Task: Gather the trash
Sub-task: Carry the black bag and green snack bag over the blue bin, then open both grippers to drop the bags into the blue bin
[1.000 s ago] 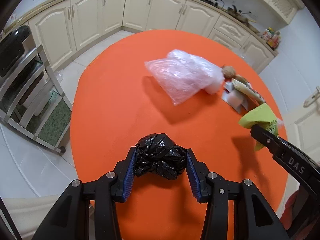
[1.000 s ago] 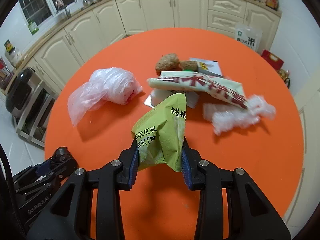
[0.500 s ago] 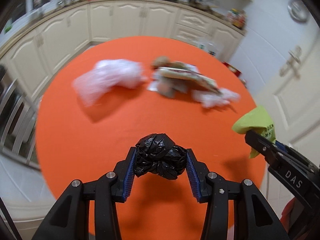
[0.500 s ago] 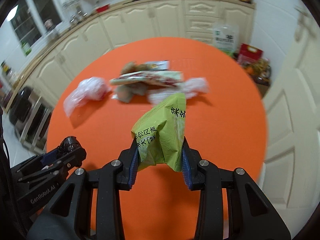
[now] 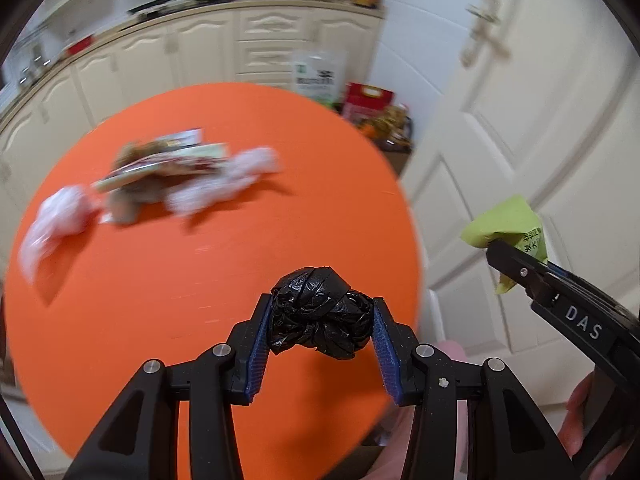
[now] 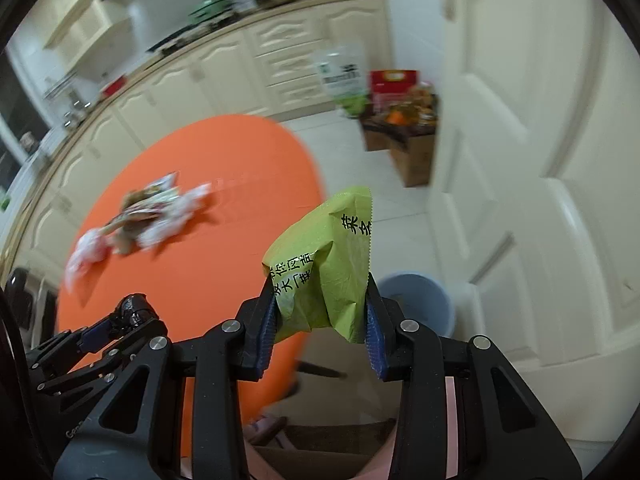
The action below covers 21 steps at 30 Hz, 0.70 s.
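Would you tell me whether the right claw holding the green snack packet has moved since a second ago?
Yes. The right claw with the green snack packet swung off the orange round table toward the blue bin.

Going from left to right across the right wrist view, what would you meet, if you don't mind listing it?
Left gripper → trash pile on the orange table → green snack packet in the right gripper → blue bin → white door.

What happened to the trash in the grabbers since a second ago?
Both grippers swung away from the middle of the round orange table toward the white door, and a blue bucket came into view. The left gripper still clamps the crumpled black plastic bag, the right gripper the green snack wrapper. The other trash stays on the table.
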Available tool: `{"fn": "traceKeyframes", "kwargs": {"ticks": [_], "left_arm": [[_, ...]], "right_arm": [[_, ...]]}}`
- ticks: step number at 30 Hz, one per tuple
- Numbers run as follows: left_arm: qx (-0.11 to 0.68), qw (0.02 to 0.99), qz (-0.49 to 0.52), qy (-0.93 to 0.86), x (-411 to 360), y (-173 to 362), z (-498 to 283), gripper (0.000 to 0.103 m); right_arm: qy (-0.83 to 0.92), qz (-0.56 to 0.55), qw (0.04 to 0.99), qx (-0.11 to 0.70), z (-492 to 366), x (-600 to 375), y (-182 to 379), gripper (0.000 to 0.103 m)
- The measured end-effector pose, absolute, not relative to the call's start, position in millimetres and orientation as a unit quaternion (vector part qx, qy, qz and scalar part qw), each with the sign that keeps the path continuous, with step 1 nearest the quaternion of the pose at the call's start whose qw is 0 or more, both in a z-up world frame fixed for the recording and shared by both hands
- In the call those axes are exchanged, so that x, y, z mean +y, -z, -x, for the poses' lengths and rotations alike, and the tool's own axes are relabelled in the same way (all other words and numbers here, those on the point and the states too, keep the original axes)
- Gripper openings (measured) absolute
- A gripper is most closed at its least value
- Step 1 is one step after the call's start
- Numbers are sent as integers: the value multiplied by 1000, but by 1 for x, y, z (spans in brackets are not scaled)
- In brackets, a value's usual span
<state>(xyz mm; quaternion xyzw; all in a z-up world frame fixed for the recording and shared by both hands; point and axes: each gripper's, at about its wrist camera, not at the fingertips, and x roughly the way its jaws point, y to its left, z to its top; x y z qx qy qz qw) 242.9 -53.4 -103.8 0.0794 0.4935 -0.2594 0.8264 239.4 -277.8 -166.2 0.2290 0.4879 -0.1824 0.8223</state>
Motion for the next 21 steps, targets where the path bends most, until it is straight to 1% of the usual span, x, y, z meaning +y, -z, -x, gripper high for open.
{"fn": "traceKeyframes", "kwargs": {"ticks": [5, 9, 15, 18, 20, 21], "left_arm": [[498, 806, -108, 302, -108, 113, -236, 43], [497, 794, -144, 319, -151, 124, -232, 43], [512, 776, -161, 331, -203, 140, -242, 44], [518, 772, -163, 330, -223, 146, -251, 46], [532, 764, -166, 325, -233, 151, -259, 52], [542, 759, -167, 320, -239, 155, -263, 56]], "right_arm": [[222, -249, 809, 484, -208, -318, 171, 36], [247, -250, 805, 478, -187, -338, 174, 39], [264, -266, 791, 484, -166, -374, 186, 38], [273, -268, 786, 484, -160, -386, 191, 39], [279, -264, 784, 489, -156, -392, 194, 38], [278, -265, 783, 489, -155, -394, 195, 38]]}}
